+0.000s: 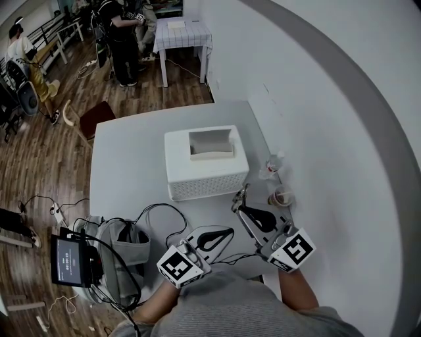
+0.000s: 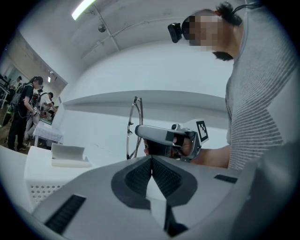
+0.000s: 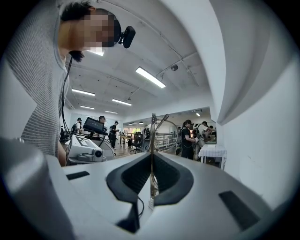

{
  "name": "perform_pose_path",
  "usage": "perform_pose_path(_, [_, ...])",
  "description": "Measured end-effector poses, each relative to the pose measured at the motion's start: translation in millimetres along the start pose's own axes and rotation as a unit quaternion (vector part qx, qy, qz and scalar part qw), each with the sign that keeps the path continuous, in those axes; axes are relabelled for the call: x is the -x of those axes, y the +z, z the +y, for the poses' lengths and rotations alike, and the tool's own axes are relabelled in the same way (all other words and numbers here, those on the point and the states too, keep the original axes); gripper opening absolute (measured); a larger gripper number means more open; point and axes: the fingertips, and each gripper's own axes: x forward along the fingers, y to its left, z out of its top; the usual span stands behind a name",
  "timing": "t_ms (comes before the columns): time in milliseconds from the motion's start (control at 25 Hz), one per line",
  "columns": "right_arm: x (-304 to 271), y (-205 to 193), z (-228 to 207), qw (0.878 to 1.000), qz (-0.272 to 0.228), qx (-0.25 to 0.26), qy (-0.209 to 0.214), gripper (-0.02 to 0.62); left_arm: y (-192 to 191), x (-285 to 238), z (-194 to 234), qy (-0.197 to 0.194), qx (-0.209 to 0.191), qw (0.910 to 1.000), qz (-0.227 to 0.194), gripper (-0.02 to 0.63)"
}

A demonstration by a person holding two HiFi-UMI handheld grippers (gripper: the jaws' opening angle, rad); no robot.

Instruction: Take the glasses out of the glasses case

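Grips the glasses (image 3: 153,126) by the frame in the clamped right gripper (image 3: 152,157), above the surface (image 1: 125,158) near a white box (image 1: 204,174). Leaves the left gripper (image 2: 151,159) closed on nothing. Looks like removal done; calls next for lowering them gently.

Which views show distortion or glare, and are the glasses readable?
Head view: heavy fisheye, even light, glasses tiny. Left gripper view: dark round vignette, ceiling light blown out, glasses clear against white wall. Right gripper view: ceiling strip glares; glasses frame sharp in the right hand-held gripper.
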Motion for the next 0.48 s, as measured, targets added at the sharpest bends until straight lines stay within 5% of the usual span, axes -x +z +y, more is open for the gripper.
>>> perform_pose_path(160, [-1.9, -2.2, -1.1, 1.000, 0.002, 0.001, -0.001, 0.020, -6.2, 1.7, 3.4, 0.007, 0.006, 0.9998, 0.018, 0.012])
perform_pose_path(480, [-4.6, -2.7, -3.6, 1.000, 0.004, 0.001, 0.000, 0.020, 6.6, -2.6, 1.4, -0.004, -0.005, 0.9999, -0.012, 0.012])
